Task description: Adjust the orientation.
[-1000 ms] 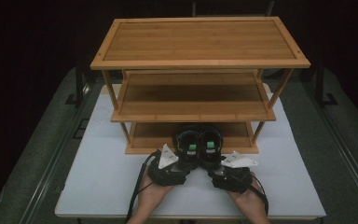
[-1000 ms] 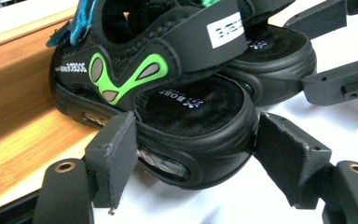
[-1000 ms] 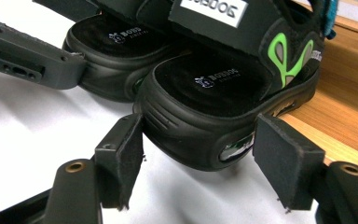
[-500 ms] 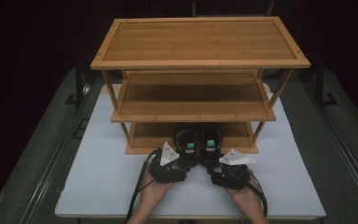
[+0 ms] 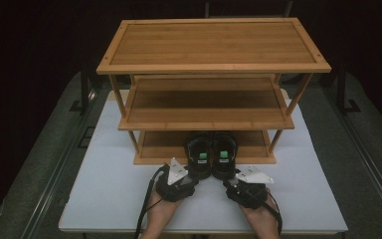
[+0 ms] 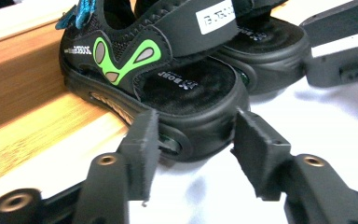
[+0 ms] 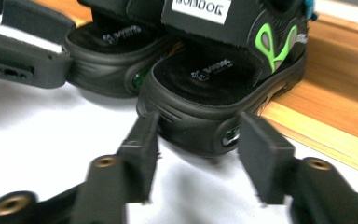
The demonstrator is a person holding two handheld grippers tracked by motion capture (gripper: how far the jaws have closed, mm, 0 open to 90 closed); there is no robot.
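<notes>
Two black sandals lie side by side, touching, with toes on the bottom shelf of the bamboo rack and heels out over the white table; their long axes run straight away from the person. The left sandal has its heel between the jaws of the left gripper. These have just been closing, and the pads sit just beside the heel's sides, not clearly pressing. The right gripper likewise brackets the heel of the right sandal, its jaws also just closing, about half open.
</notes>
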